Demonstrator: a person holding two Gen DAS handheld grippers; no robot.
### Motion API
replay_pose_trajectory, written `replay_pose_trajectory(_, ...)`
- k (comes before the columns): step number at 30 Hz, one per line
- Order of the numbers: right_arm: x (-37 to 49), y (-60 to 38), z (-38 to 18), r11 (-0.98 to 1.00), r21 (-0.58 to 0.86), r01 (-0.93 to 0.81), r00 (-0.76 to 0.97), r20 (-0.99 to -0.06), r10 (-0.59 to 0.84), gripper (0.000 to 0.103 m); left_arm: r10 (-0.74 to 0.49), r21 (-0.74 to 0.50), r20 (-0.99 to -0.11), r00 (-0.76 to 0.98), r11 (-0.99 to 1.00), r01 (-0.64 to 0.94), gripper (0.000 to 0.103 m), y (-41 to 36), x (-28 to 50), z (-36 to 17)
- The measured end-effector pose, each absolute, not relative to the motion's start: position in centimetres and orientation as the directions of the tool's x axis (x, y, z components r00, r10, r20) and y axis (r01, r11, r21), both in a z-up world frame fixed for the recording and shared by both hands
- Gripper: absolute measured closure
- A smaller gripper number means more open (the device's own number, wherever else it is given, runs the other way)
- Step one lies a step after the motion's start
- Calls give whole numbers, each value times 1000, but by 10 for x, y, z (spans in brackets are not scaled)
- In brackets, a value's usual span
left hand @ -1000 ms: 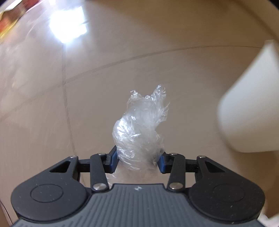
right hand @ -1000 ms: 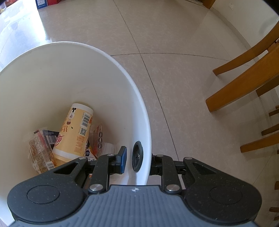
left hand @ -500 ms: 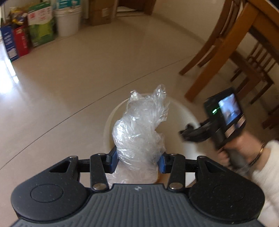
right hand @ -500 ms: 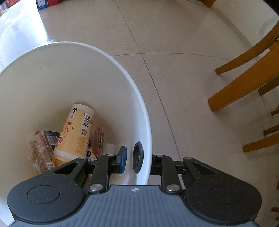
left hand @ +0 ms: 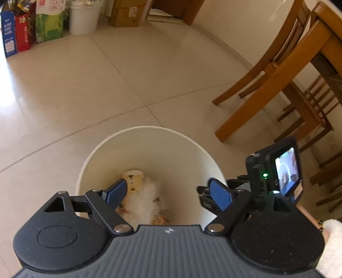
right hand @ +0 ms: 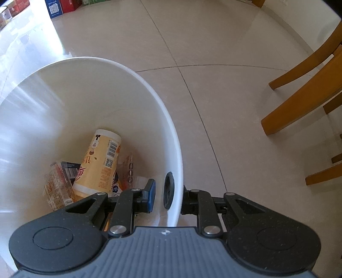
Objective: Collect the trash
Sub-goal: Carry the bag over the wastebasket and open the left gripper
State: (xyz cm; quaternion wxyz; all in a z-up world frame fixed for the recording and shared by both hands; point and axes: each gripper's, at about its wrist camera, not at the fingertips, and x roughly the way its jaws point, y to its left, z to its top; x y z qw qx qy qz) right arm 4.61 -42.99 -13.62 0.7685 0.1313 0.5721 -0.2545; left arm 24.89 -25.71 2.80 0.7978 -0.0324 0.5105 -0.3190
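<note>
A white trash bin (left hand: 149,128) stands on the tiled floor below my left gripper (left hand: 167,188), which is open and holds nothing. A crumpled clear plastic wrap (left hand: 145,198) shows as a white blur inside the bin, over a yellow paper cup (left hand: 134,177). My right gripper (right hand: 171,196) is shut on the bin's wall (right hand: 128,68), one pad inside and one outside, beside a round hole in the wall. In the right wrist view the yellow cup (right hand: 100,164) and a snack wrapper (right hand: 57,186) lie at the bottom.
Wooden chair and table legs (left hand: 267,81) stand to the right of the bin, as chair legs (right hand: 299,96) in the right wrist view. Boxes (left hand: 15,32) and a white bucket (left hand: 83,17) line the far wall. A hand in a white sleeve (left hand: 329,235) holds the right gripper.
My left gripper swung from the floor to over the bin, then opened and let go of the plastic wrap, which dropped in. The right gripper kept its hold on the bin wall.
</note>
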Motion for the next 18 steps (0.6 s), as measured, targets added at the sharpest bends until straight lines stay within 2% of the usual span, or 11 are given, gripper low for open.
replay_pose_trajectory(8,43,-427,-128,836,-83,542,230,-942,-243,79,-466,-248,-822,328,811,531,12,-257,235,31)
replay_pose_trajectory(18,32,-421,-109,841,-69,536,255,-937,-240,78,-329,-46,-820,467,853,520,6,-245,209,32)
